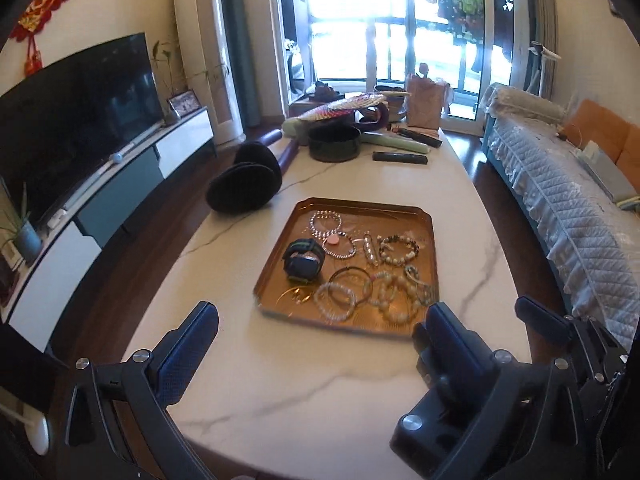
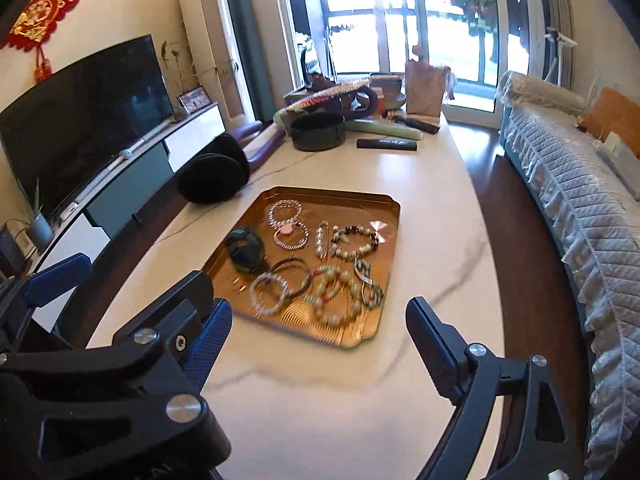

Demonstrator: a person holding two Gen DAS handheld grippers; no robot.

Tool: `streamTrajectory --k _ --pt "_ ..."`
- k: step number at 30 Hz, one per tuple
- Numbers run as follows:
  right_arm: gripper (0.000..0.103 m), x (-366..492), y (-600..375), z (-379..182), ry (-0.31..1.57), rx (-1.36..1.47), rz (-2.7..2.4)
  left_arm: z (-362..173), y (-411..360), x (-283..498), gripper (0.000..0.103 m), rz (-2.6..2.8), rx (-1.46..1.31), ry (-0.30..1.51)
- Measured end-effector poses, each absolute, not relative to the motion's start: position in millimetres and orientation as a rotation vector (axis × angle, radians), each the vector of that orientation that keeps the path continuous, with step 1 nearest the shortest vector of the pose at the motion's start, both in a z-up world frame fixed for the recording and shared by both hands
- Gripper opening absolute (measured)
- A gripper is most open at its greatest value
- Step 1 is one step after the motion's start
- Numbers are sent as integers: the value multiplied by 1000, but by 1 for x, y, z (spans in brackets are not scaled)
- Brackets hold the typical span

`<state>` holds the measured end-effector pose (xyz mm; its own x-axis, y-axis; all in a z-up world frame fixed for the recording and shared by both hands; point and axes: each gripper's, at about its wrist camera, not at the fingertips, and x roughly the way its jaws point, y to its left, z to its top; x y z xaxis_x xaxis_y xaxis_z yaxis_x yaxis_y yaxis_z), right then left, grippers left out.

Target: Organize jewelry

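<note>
Beyond both gaping claws [image 1: 320,332], jewelry tray [image 1: 280,252]

The table [image 1: 320,380] is white with thin grey lines like marble. On it sits a shiny gold-orange tray [image 1: 280,256] with a wavy line pattern near its front edge. The watch [image 1: 303,262] in it is dark, maybe navy or black. Bead bracelets [image 1: 394,294] are pale cream and green, some clear and silvery. One charm [image 1: 333,239] is pink. The finger pads [image 2: 206,344] are blue with tiny dots. The sofa cover [image 1: 580,232] is pale blue, quilted in stripes.
</note>
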<state>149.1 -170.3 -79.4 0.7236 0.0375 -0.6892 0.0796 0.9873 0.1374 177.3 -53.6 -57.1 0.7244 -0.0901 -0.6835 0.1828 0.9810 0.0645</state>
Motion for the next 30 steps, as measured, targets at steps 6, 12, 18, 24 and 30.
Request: streamTrajectory --k 6,12,18,24,30 --pt "92 68 -163 -49 762 153 -209 -29 -38 101 103 -112 144 730" --pt "96 17 -161 -20 788 141 -259 -3 -31 54 103 -204 96 761" --pt "96 -5 -160 -15 842 156 -222 3 -31 39 103 -263 88 806" --pt "96 -11 -159 -15 836 153 -216 4 -32 35 103 -281 83 807" --pt "96 -10 -161 -15 830 159 -209 6 -33 32 103 -268 91 790"
